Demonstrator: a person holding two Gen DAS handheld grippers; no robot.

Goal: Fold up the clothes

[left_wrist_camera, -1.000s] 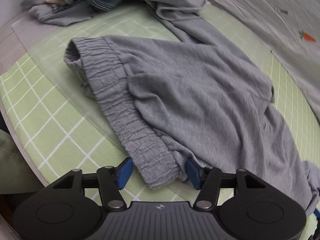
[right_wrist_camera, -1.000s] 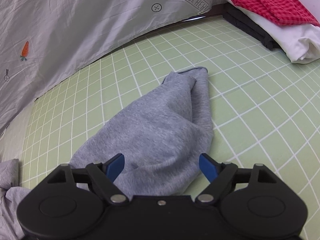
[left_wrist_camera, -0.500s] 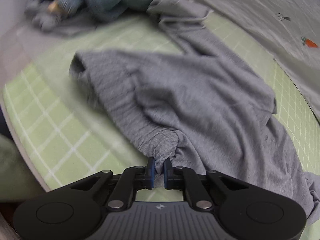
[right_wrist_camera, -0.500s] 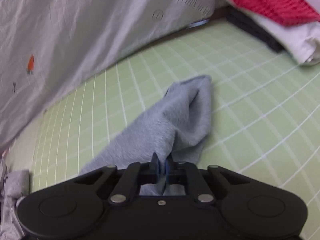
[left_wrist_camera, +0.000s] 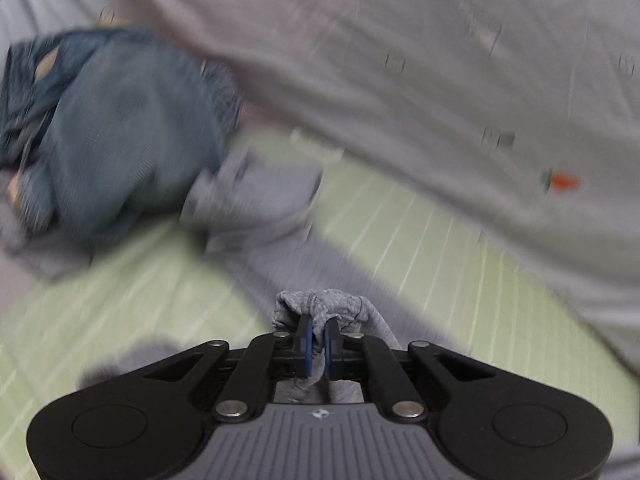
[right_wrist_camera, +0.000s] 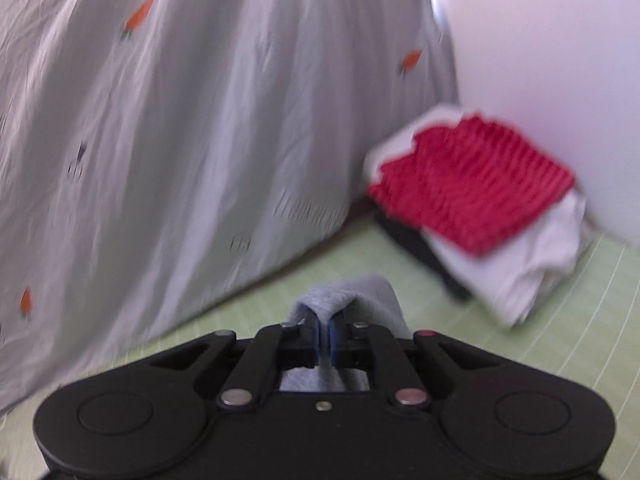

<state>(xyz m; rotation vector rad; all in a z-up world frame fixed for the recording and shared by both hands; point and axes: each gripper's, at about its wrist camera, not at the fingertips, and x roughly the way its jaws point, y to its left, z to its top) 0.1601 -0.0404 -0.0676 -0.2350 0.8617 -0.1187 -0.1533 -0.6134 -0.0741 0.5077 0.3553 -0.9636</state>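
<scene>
Left wrist view shows the widest thing first: the green checked sheet point(left_wrist_camera: 460, 264) of the bed, which I take as the landmark for everything else. Behind it rises a pale quilt with carrot prints point(left_wrist_camera: 440, 60). At the sheet's far left edge lies a heap of blue jeans point(left_wrist_camera: 116, 128), unfolded as far as the blur allows. The grey trousers point(left_wrist_camera: 280, 216), the garment in hand, stretch across the middle of the sheet. One bunched end is raised off it in the left tongs point(left_wrist_camera: 316, 338), which are closed on that fabric with a fold of it showing between the blue pads.

In the right wrist view, a stack sits at the sheet's far right corner: a red checked garment point(right_wrist_camera: 472, 184) on a folded white piece point(right_wrist_camera: 532, 264) over something dark (that much of the job looks finished). The right tongs point(right_wrist_camera: 323, 342) are likewise clamped on a grey fold of the trousers, lifted above the sheet.

My reading is that the task is partway: some items are stacked, the jeans wait, and the trousers are only just picked up, not yet folded. Their long axis probably runs from one pair of tongs to the other, side to side along the sheet, parallel to the quilt; which end is the waistband I cannot tell here.
</scene>
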